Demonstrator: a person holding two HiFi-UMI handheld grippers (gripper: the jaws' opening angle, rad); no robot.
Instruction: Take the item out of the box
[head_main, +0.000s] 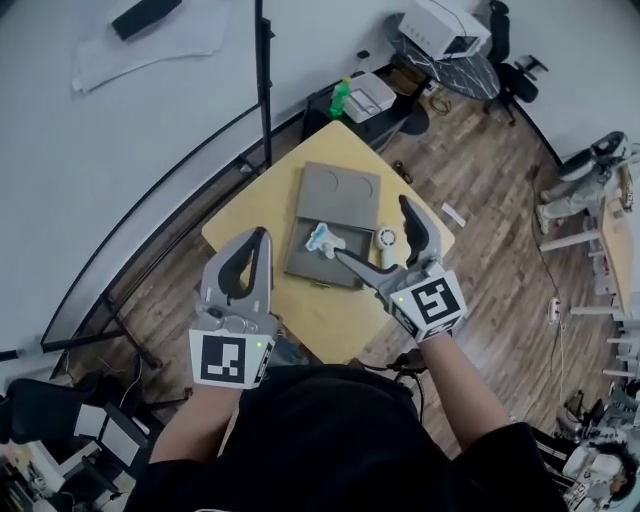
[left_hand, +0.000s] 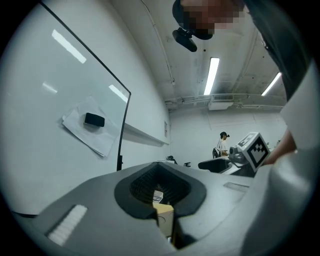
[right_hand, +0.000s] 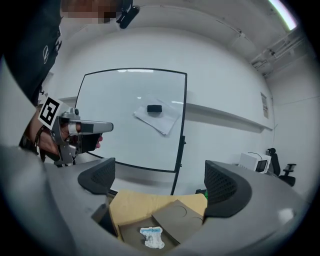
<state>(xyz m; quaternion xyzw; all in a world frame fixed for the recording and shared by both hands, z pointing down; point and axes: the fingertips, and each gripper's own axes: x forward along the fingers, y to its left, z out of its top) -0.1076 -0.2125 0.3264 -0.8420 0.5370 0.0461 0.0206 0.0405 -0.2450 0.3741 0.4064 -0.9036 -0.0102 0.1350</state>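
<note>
A small pale wooden desk (head_main: 320, 318) stands on a brown plank floor (head_main: 490, 190); just beside it rises a large whiteboard (right_hand: 130, 120) in a black frame, with a sheet of paper (right_hand: 161, 119) and a black eraser (right_hand: 154, 108) on it. Farther off are a dark round table (head_main: 455, 65) and a black office chair (head_main: 498, 30); the walls (left_hand: 200, 130) are white; long strip lights (left_hand: 212, 75) glow on the ceiling.

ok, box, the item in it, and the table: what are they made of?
Box: matte grey, stiff flat panels with two pressed circles, looks like cardboard or moulded pulp.
Item: white and pale blue, crumpled, likely soft fabric or film; can't tell which.
Table: pale yellow, smooth, probably wood laminate.
</note>
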